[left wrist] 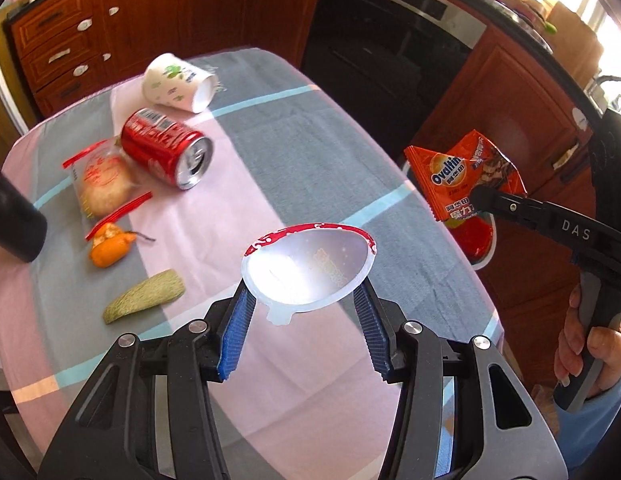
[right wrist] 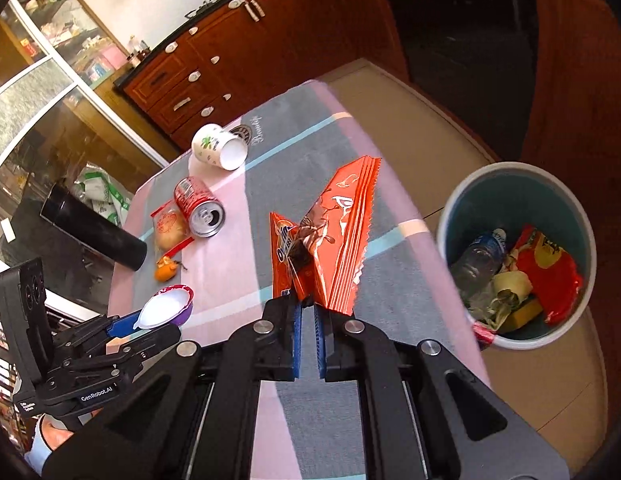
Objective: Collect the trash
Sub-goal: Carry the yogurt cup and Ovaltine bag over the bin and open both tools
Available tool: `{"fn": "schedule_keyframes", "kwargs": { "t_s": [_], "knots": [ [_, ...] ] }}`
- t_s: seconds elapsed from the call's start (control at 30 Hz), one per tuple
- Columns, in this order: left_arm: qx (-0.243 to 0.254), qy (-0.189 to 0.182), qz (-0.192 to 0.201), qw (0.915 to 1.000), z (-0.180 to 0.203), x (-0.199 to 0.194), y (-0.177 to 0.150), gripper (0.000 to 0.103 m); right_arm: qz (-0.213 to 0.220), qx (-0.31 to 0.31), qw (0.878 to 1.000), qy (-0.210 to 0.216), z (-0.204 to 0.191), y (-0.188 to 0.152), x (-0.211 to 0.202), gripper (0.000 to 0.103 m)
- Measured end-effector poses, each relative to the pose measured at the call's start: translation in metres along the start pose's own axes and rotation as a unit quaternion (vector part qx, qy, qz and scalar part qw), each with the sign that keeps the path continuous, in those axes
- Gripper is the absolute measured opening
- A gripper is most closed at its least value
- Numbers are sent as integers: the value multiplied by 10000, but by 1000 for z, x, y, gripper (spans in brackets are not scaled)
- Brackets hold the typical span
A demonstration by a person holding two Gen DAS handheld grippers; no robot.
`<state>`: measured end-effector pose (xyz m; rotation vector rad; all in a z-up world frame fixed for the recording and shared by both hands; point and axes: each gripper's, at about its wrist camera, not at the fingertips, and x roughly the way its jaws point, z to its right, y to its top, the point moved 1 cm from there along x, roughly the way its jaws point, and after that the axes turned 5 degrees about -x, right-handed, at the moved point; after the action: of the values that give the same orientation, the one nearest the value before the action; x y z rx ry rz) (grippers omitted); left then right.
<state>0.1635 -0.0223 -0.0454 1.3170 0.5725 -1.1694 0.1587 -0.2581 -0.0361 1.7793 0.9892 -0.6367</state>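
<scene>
My left gripper (left wrist: 306,300) is shut on a small empty plastic cup (left wrist: 310,266) with a red-edged rim, held above the table; it also shows in the right wrist view (right wrist: 166,307). My right gripper (right wrist: 307,306) is shut on an orange Ovaltine wrapper (right wrist: 334,236), held above the table's right edge; the wrapper also shows in the left wrist view (left wrist: 458,172). A round bin (right wrist: 518,176) holding a bottle and wrappers stands on the floor to the right. On the table lie a red can (left wrist: 166,148), a paper cup (left wrist: 178,82), a bagged bun (left wrist: 104,184), orange peel (left wrist: 108,246) and a melon rind (left wrist: 144,296).
The table wears a pink and grey checked cloth (left wrist: 294,148). A black cylinder (right wrist: 92,226) stands at its left edge. Wooden cabinets (left wrist: 110,28) and a dark oven (left wrist: 390,28) stand behind. The bin's rim shows below the wrapper in the left wrist view (left wrist: 484,260).
</scene>
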Motion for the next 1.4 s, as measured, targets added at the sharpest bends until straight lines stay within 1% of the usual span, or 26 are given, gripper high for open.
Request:
{"fn": "schedule_keyframes", "kwargs": {
  "t_s": [0.13,0.27,0.4,0.53,0.7,0.9,0.93,0.97,1.0,1.07,1.17,1.23,1.4],
  "knots": [
    [438,-155,-63,9989,46,17,15,52,158,327,9990,-264,44,1,-17,6],
    [804,-294,-225,9961,89,42,25,52,250,610,9966,-503,88,-1,-31,6],
    [1081,-402,-403,9925,126,65,31,52,240,875,9941,-601,122,-5,-34,6],
    [1355,-455,-549,9882,159,87,36,52,202,1083,9920,-608,147,-8,-32,6],
    [1527,-590,-777,9834,191,117,40,52,118,1177,9908,-663,165,-9,-30,6],
    [1647,-690,-1033,9785,213,151,40,53,11,1266,9890,-769,185,-7,-30,6],
    [1670,-669,-1064,9779,215,156,40,55,5,1274,9887,-791,188,-6,-30,6],
    [1691,-627,-1076,9777,217,159,40,62,-5,1287,9884,-810,190,-6,-30,6],
    [1702,-567,-1051,9781,218,161,39,67,-14,1301,9881,-818,193,-6,-29,6],
    [1742,-514,-976,9785,218,162,38,71,-34,1321,9877,-832,198,-4,-26,6],
    [1780,-432,-981,9782,216,163,38,72,-97,1335,9876,-818,202,-3,-20,6],
    [1711,-402,-960,9797,208,161,39,74,-140,1322,9879,-798,201,-2,-14,6],
    [1465,-420,-964,9836,196,154,37,85,-225,1270,9890,-719,196,1,-2,6]
  ]
}}
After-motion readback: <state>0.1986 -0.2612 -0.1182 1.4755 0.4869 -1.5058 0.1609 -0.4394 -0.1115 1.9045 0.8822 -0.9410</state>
